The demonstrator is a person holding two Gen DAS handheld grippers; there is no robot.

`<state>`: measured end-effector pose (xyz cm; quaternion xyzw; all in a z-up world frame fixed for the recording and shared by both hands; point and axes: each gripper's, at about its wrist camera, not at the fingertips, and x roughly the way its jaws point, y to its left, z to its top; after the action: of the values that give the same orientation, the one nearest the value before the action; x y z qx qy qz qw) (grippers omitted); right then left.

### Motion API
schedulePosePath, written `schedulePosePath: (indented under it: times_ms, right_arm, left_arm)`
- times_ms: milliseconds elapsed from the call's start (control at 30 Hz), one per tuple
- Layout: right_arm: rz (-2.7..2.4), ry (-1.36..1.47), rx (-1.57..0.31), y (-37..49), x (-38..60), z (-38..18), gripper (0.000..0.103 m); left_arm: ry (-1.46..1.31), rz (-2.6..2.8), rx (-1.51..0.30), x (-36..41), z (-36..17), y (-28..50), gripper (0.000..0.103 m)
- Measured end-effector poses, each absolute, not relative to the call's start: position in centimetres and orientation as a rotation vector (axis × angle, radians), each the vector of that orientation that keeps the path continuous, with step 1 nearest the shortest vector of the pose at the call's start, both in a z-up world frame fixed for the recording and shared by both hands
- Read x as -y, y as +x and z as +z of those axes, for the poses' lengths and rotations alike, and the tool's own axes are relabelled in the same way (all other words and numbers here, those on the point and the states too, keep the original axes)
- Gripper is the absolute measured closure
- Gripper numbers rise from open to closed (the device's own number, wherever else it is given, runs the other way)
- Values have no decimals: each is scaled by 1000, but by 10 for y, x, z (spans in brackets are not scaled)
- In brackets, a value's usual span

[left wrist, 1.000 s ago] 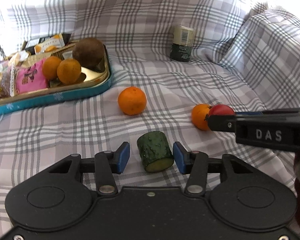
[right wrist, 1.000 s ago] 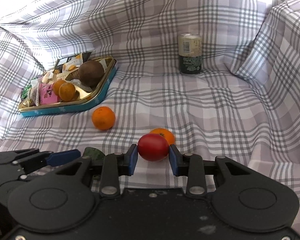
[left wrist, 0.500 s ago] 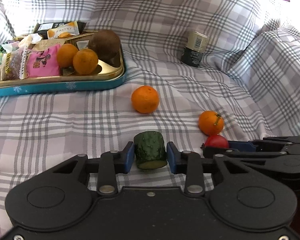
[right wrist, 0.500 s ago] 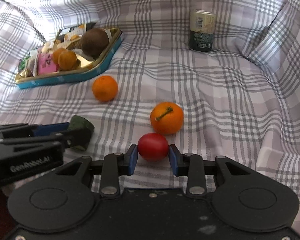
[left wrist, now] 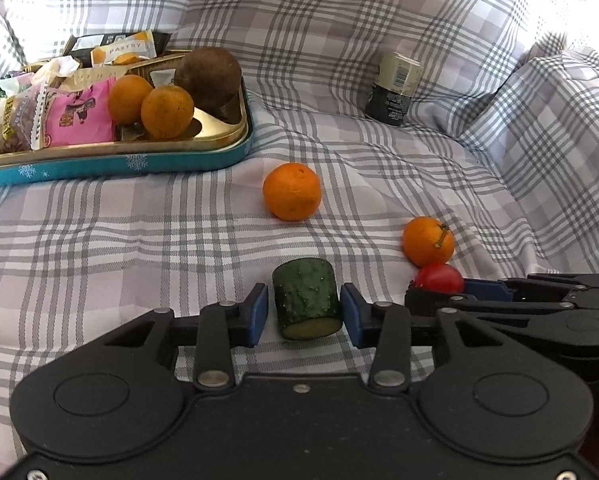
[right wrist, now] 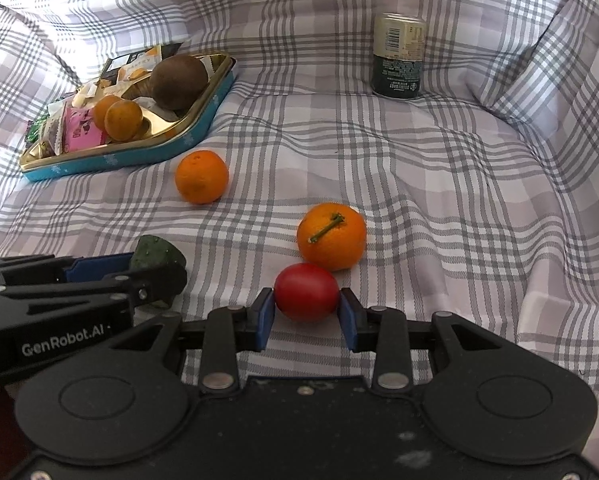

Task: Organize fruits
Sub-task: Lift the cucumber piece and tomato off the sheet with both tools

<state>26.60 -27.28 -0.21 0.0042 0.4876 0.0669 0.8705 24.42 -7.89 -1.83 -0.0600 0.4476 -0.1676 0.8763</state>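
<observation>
A short green cucumber piece [left wrist: 305, 300] stands on the checked cloth between the blue pads of my left gripper [left wrist: 304, 312]. Its jaws are opening, with a thin gap on each side of the cucumber. My right gripper [right wrist: 306, 316] holds a red tomato [right wrist: 306, 292] low over the cloth. Its pads still touch both sides, and the jaws are starting to open. An orange with a stem [right wrist: 331, 237] lies just beyond the tomato. A second orange [right wrist: 201, 177] lies nearer the tray. In the left wrist view the tomato [left wrist: 437, 278] shows at the right gripper's tips.
A blue tin tray [left wrist: 139, 162] with a gold inside sits at the back left; it holds two oranges, a brown round fruit and snack packets. A can [left wrist: 393, 88] stands at the back right. The cloth rises in folds on the right and behind.
The left pads closed on the cucumber piece, then drew slightly apart from it. The right gripper came down a little with the tomato, close to the stemmed orange.
</observation>
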Motion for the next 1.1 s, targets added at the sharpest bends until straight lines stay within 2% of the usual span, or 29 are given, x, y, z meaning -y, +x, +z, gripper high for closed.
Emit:
schedulePosePath:
  times_ms: [200,433,1100]
  right_arm:
    - [133,5,-1011,266,272,-3,65]
    - [132,-9,-1001,265,270,-2,66]
    - [168,-43,-777,246,258,24,67]
  left_arm:
    - [-107,-347,-929,82,-19,243,52]
    - [-127,-366,-926,80,-18,241,59]
    - [-127,-327,-723,58,0,224,60]
